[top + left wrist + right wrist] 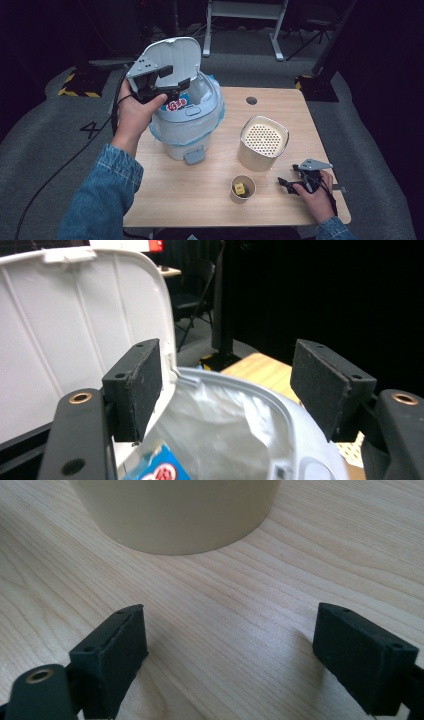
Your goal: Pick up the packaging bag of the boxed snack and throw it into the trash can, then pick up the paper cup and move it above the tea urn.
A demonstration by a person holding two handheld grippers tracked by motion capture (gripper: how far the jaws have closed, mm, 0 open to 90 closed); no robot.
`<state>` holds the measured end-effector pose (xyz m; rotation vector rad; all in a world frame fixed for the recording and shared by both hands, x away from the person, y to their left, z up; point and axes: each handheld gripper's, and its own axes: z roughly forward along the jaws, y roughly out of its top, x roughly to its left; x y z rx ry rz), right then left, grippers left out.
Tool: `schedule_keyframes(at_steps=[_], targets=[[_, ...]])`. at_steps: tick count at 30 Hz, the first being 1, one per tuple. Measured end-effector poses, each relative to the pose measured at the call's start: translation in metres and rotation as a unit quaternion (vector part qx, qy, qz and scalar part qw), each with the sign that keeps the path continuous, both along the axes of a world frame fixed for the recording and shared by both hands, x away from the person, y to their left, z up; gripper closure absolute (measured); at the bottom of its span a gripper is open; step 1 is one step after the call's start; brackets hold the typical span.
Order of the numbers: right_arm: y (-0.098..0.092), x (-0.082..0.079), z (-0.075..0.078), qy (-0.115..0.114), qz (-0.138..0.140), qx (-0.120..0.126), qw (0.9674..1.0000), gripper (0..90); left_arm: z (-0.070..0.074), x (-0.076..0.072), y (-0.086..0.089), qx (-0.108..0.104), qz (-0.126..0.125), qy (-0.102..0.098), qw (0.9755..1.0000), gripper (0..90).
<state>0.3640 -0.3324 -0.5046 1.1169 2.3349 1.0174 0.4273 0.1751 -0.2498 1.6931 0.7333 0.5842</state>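
Observation:
A white pedal bin (187, 127) stands at the table's back left, its lid (172, 57) raised and a clear bag lining it. A blue, red and white packet (176, 104) lies in the bin's mouth. My left gripper (174, 79) hovers over that opening, in front of the raised lid, open, with nothing between its pads. In the left gripper view the packet (160, 467) sits below the open jaws, with the lid (65, 325) at the left and the bin's rim (280, 410) beneath. My right gripper (286, 183) rests open on the table at the front right.
A cream container with a perforated top (262, 142) stands in front of the right gripper; its wall (175, 510) is close ahead in the right gripper view. A paper cup (242, 188) holding something yellow sits near the wooden table's (190, 200) front edge.

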Motion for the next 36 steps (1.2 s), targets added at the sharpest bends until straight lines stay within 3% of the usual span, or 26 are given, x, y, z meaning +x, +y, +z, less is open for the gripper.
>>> schedule_keyframes(at_steps=[2, 8, 17, 24, 27, 32, 36], targets=[[0.000, 0.000, 0.000, 0.000, 0.000, 0.000, 1.0000, 14.3, 0.000, -0.012, 0.003, 0.012, -0.015, 0.001, 0.9998, 29.4], [0.000, 0.000, 0.000, 0.000, 0.000, 0.000, 1.0000, 14.3, -0.003, -0.033, 0.012, 0.014, -0.039, 0.005, 0.9991, 30.1], [0.000, 0.000, 0.000, 0.000, 0.000, 0.000, 1.0000, 14.3, -0.017, -0.058, 0.023, 0.023, -0.057, 0.017, 0.9979, 28.9], [0.000, 0.000, 0.000, 0.001, 0.000, 0.000, 1.0000, 14.5, -0.039, -0.079, 0.028, 0.025, -0.085, 0.029, 0.9957, 28.8], [0.000, 0.000, 0.000, 0.001, 0.000, 0.000, 1.0000, 14.6, -0.054, -0.087, 0.028, 0.041, -0.100, 0.034, 0.9936, 29.1], [0.000, 0.000, 0.000, 0.001, -0.001, 0.000, 1.0000, 14.8, -0.070, -0.094, 0.031, 0.040, -0.099, 0.042, 0.9934, 29.1], [0.000, 0.000, 0.000, 0.001, -0.001, 0.000, 1.0000, 15.1, -0.094, -0.107, 0.034, 0.041, -0.080, 0.060, 0.9941, 29.4]])
